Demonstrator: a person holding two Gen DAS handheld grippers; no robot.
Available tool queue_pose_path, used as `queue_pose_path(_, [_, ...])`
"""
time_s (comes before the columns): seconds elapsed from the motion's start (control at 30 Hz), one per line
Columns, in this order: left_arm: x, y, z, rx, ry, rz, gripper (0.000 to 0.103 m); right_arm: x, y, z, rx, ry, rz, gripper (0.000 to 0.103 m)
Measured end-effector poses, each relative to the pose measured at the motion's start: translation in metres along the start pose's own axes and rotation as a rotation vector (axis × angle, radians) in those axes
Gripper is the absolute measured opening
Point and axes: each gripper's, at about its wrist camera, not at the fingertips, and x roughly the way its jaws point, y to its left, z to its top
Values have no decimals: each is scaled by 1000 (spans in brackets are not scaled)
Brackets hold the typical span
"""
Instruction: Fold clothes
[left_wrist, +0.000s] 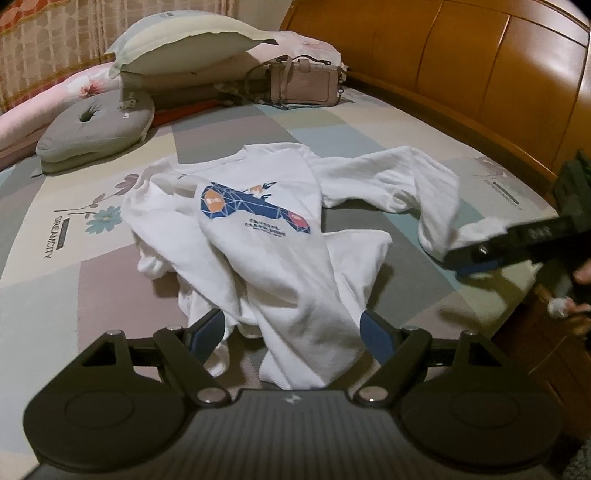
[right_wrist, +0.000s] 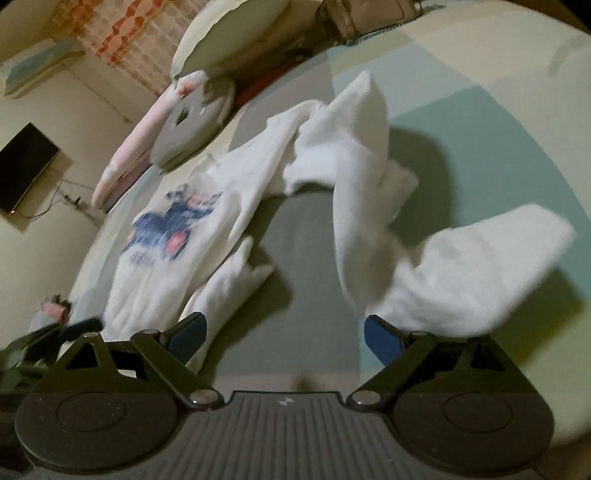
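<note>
A white long-sleeved shirt (left_wrist: 266, 236) with a blue and orange print lies crumpled on the bed. It also shows in the right wrist view (right_wrist: 207, 221). My left gripper (left_wrist: 295, 328) is open, its blue-padded fingers either side of the shirt's near hem, which lies between them. My right gripper (right_wrist: 284, 332) is open. One sleeve end (right_wrist: 472, 273) drapes over its right finger. In the left wrist view the right gripper (left_wrist: 476, 254) sits at the sleeve cuff (left_wrist: 480, 229) on the right.
The patchwork bed sheet (left_wrist: 92, 280) covers the bed. Pillows (left_wrist: 99, 129) and a beige handbag (left_wrist: 306, 85) lie at the far side. A wooden headboard (left_wrist: 480, 74) runs along the right. A wall TV (right_wrist: 26, 166) hangs at left.
</note>
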Motion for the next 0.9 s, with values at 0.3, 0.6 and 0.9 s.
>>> queue_pose_path(0.3, [3, -8, -4, 12, 7, -24, 81, -67, -18, -18, 63, -135, 32, 97])
queue_pose_path(0.6, [1, -16, -7, 27, 4, -40, 81, -64, -101, -23, 350, -161, 99, 99])
queue_pose_path(0.9, [0, -13, -7, 12, 8, -26, 81, -56, -117, 6, 257, -164, 152, 103])
